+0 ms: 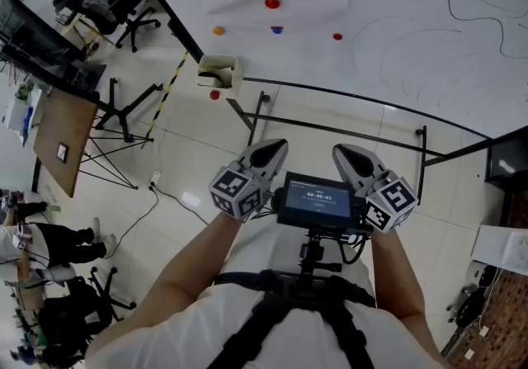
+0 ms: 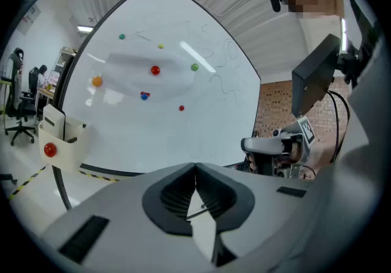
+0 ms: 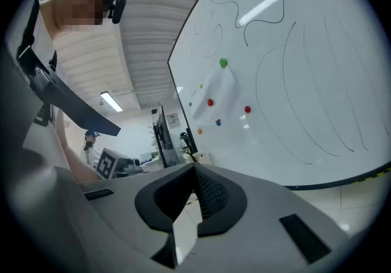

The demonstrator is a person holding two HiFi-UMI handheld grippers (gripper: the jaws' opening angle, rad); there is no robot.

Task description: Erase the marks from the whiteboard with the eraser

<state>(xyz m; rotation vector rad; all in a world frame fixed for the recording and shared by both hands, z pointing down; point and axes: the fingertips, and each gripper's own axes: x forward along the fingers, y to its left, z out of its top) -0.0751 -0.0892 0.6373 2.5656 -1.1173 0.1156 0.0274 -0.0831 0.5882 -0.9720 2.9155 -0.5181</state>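
The whiteboard (image 1: 346,37) stands ahead, leaning across the top of the head view. Thin black curved marks (image 1: 462,12) cover its right part and also show in the right gripper view as marks (image 3: 293,113). Coloured magnets (image 1: 272,2) dot its left part. A white holder box (image 1: 219,73) hangs at the board's lower left corner with something dark in it; I cannot make out an eraser. My left gripper (image 1: 268,153) and right gripper (image 1: 351,159) are held close to the chest, well short of the board. Both are shut and hold nothing: left gripper (image 2: 195,168), right gripper (image 3: 195,171).
A small screen (image 1: 318,202) sits on the chest rig between the grippers. The board's black frame legs (image 1: 422,153) rest on the tiled floor. At the left are a desk (image 1: 62,140), a tripod (image 1: 124,124), office chairs and seated people (image 1: 49,243). Yellow-black tape (image 1: 169,87) runs along the floor.
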